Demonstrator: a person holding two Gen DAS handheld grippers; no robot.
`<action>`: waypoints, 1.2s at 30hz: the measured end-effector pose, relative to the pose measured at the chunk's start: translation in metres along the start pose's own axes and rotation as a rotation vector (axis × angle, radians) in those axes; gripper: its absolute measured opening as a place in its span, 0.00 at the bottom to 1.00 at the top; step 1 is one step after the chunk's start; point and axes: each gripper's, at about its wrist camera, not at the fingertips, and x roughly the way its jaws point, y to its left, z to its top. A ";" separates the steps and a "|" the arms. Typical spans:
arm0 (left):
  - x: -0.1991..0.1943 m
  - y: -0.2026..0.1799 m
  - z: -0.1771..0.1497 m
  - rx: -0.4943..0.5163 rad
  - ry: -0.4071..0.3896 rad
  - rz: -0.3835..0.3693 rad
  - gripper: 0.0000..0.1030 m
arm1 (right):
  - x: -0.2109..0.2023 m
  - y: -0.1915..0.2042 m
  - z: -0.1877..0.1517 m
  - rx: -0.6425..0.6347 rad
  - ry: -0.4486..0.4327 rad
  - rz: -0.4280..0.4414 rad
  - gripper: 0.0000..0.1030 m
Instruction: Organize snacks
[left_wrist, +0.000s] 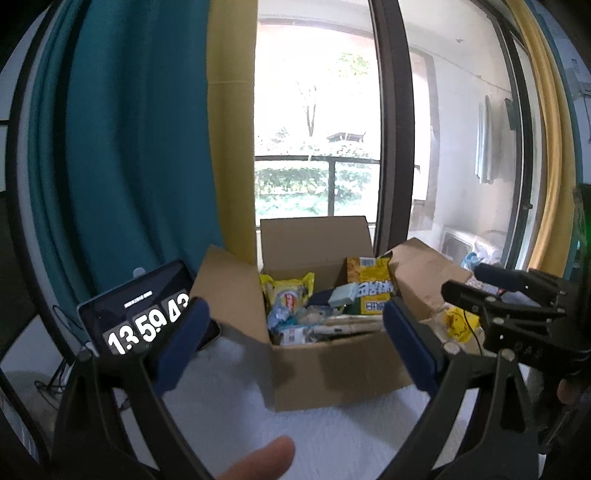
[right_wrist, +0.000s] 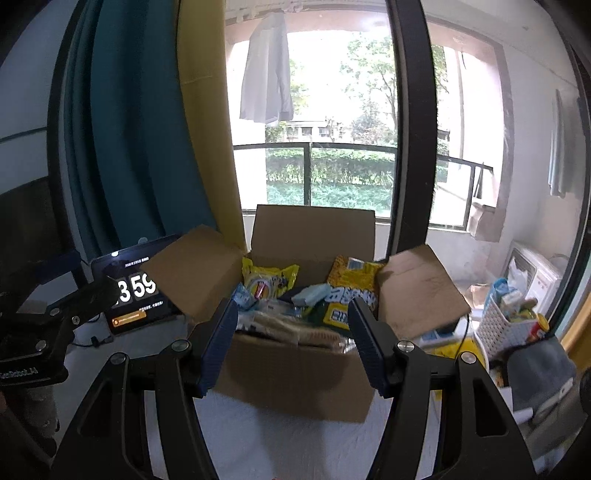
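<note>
An open cardboard box (left_wrist: 332, 365) stands on a white table, flaps up, and shows in the right wrist view (right_wrist: 295, 376) too. It holds several snack packs: a yellow bag (left_wrist: 290, 291) (right_wrist: 267, 282) at the left, a yellow-green pack (left_wrist: 371, 290) (right_wrist: 351, 291) at the right, a pale blue box (right_wrist: 310, 293) and flat wrappers. My left gripper (left_wrist: 295, 339) is open and empty, in front of the box. My right gripper (right_wrist: 291, 339) is open and empty, near the box's front wall; it also shows in the left wrist view (left_wrist: 480, 291).
A tablet (left_wrist: 140, 310) (right_wrist: 136, 295) showing a clock stands left of the box. A white basket (right_wrist: 506, 325) with packets and a yellow bag (left_wrist: 458, 321) are to the right. Teal and yellow curtains and a balcony window are behind.
</note>
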 end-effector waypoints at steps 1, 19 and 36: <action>-0.004 -0.001 -0.003 -0.006 -0.003 -0.003 0.93 | -0.005 -0.001 -0.003 0.004 0.000 -0.002 0.64; -0.068 -0.022 -0.068 0.040 -0.032 0.010 0.93 | -0.074 0.022 -0.086 -0.081 -0.045 -0.057 0.64; -0.131 -0.036 -0.122 0.039 -0.019 -0.022 0.93 | -0.141 0.028 -0.143 0.004 -0.038 -0.149 0.64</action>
